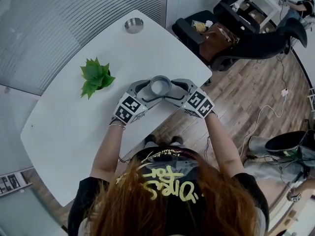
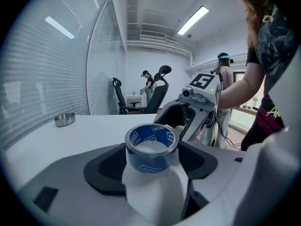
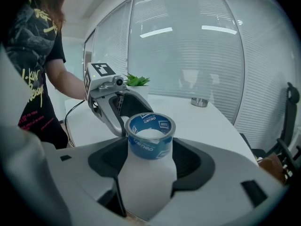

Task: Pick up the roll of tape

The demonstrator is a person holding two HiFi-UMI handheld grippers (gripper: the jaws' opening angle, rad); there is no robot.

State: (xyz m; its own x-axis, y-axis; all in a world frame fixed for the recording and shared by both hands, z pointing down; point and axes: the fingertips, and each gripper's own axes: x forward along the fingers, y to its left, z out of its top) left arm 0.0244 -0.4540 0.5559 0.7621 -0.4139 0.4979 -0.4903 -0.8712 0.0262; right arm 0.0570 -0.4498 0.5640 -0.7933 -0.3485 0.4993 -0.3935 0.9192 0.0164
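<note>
A roll of blue tape point(image 1: 160, 86) stands flat on the white table point(image 1: 69, 127), close to its near edge. My left gripper point(image 1: 149, 92) reaches it from the left and my right gripper point(image 1: 173, 92) from the right, so their tips ring it. In the left gripper view the roll point(image 2: 151, 147) sits between the dark pads point(image 2: 106, 166) at the jaw tips, with the right gripper point(image 2: 190, 119) just behind. In the right gripper view the roll point(image 3: 150, 135) stands likewise between the pads point(image 3: 193, 161), the left gripper point(image 3: 110, 108) beyond. Both pairs of jaws stand wide; no squeeze shows.
A small green plant point(image 1: 96, 76) stands left of the grippers. A metal bowl point(image 1: 134, 24) sits at the table's far end. A black office chair point(image 1: 236, 38) and wooden floor lie past the table's right edge. People stand far back in the room point(image 2: 146, 81).
</note>
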